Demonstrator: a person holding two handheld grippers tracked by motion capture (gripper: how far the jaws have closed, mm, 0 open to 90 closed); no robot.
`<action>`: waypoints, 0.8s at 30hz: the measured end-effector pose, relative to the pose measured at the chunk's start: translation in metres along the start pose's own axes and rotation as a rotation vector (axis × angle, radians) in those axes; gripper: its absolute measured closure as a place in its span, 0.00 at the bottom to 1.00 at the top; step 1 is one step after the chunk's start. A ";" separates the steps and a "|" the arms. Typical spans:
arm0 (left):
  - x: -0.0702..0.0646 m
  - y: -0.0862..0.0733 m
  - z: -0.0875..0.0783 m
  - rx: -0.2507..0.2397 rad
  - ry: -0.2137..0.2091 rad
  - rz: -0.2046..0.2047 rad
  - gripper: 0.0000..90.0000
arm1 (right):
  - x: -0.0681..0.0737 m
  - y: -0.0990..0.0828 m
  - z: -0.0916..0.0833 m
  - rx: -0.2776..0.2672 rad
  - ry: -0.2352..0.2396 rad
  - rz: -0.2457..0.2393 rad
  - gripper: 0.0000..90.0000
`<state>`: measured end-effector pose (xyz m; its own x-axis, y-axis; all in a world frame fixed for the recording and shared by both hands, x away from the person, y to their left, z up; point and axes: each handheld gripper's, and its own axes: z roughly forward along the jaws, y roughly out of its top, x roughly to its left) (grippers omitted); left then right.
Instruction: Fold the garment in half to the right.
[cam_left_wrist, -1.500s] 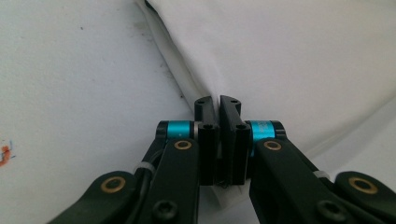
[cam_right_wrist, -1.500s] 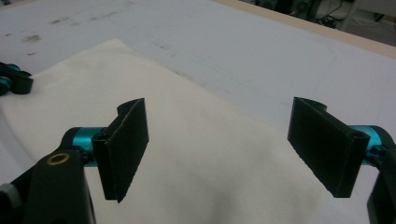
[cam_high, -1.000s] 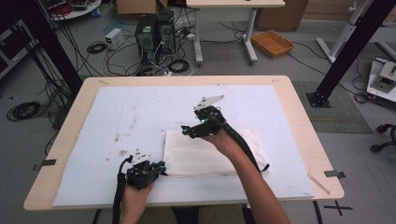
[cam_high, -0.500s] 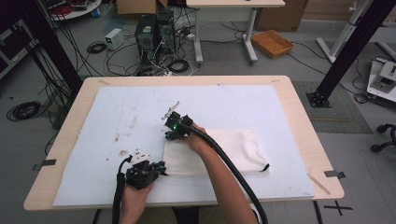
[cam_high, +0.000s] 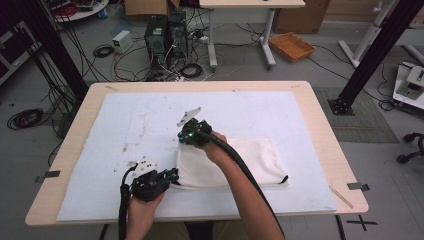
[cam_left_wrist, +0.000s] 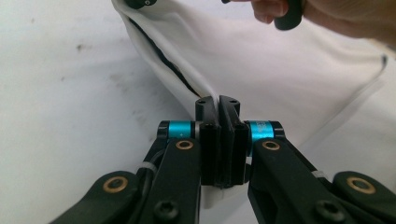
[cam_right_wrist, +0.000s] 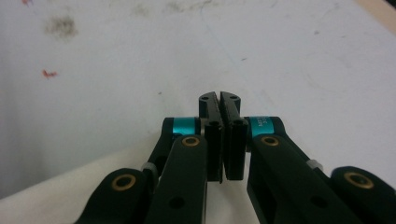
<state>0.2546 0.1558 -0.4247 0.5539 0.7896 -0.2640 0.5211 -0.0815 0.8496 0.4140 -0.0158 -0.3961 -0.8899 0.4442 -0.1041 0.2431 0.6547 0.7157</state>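
Pinching the near left corner of the white cloth (cam_high: 230, 162) in the left gripper (cam_high: 172, 176), jaws clamped tight on the fabric edge, hand low at the near table edge. Lying folded and flat on the pale blue mat (cam_high: 125, 125), right of middle. Farther off, pressing down at the cloth's far left corner with the right gripper (cam_high: 182, 137), jaws having just been closing and now pressed together, fabric caught between them by the look of it.
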 end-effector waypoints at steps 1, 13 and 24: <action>-0.001 0.002 0.000 -0.004 -0.013 -0.004 0.96 | -0.003 -0.002 -0.006 -0.017 0.000 0.018 0.99; -0.036 0.040 0.022 -0.023 -0.132 0.031 0.96 | -0.032 -0.035 -0.064 -0.148 -0.037 0.132 0.99; -0.084 0.066 0.074 0.040 -0.229 0.074 0.96 | -0.060 -0.087 -0.113 -0.199 -0.104 0.232 0.99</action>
<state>0.2903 0.0394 -0.3806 0.7220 0.6225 -0.3020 0.4965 -0.1621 0.8528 0.4029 -0.1688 -0.3743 -0.7731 0.6341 0.0151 0.3455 0.4011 0.8484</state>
